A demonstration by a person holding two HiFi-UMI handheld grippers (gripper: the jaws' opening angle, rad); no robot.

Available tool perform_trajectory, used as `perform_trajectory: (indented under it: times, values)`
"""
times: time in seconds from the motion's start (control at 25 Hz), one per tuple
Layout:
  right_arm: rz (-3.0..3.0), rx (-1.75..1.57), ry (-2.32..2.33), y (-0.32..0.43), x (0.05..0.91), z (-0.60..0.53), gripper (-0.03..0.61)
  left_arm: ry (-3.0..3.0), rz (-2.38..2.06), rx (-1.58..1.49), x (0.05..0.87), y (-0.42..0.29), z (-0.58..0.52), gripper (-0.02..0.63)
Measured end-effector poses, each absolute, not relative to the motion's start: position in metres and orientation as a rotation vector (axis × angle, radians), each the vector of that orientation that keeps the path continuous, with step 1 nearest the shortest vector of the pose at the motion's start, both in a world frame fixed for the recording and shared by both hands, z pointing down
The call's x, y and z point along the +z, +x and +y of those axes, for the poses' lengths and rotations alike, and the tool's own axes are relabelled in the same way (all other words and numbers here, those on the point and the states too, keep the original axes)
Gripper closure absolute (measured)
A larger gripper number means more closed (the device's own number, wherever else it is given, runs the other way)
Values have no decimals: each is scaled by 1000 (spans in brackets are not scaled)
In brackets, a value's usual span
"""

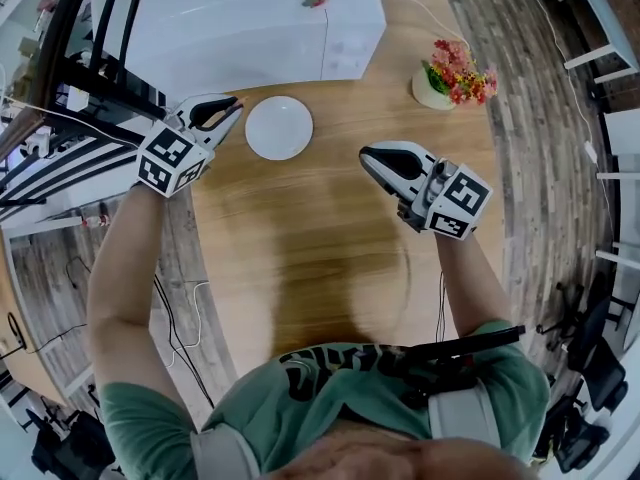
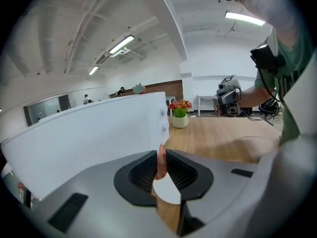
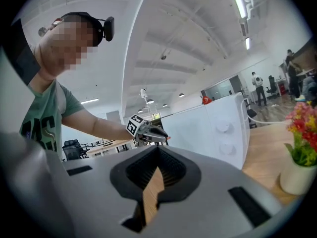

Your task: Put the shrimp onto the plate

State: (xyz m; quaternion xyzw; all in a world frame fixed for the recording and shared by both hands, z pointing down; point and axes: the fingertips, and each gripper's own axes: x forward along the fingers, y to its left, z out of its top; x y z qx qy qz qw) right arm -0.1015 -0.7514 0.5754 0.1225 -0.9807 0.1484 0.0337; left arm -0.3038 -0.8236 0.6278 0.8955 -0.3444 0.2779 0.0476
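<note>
Spanning most of the head view, the wooden tabletop [image 1: 320, 258] carried a white box-like appliance [image 1: 250, 23] at its far edge, with a white plate [image 1: 279, 128] just in front. The left gripper [image 1: 232, 113] hung just beside the plate's left rim, clenched on the shrimp [image 2: 160, 163], which was pinched thin and edge-on. The right gripper [image 1: 368, 156] sat well apart, jaws together on nothing. Likely risks: the slim pinch lets the shrimp slip onto the wood; releasing short of the rim misses; the gripper clips the plate and skids it.
</note>
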Motion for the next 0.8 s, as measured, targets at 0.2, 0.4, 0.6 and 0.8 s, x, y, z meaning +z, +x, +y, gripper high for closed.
perform_trajectory:
  times: [0.2, 0.4, 0.6, 0.8]
  values:
    - [-3016, 495, 380, -101, 598, -756, 572, 2709, -987, 929, 672, -291, -832, 552]
    - [-3009, 533, 369, -101, 622, -756, 572, 2675, -968, 929, 712, -284, -835, 552]
    - [-2989, 524, 346, -104, 637, -756, 572, 2669, -952, 948, 738, -283, -840, 552]
    - [-2979, 534, 342, -104, 645, -756, 572, 2674, -948, 998, 752, -278, -842, 552]
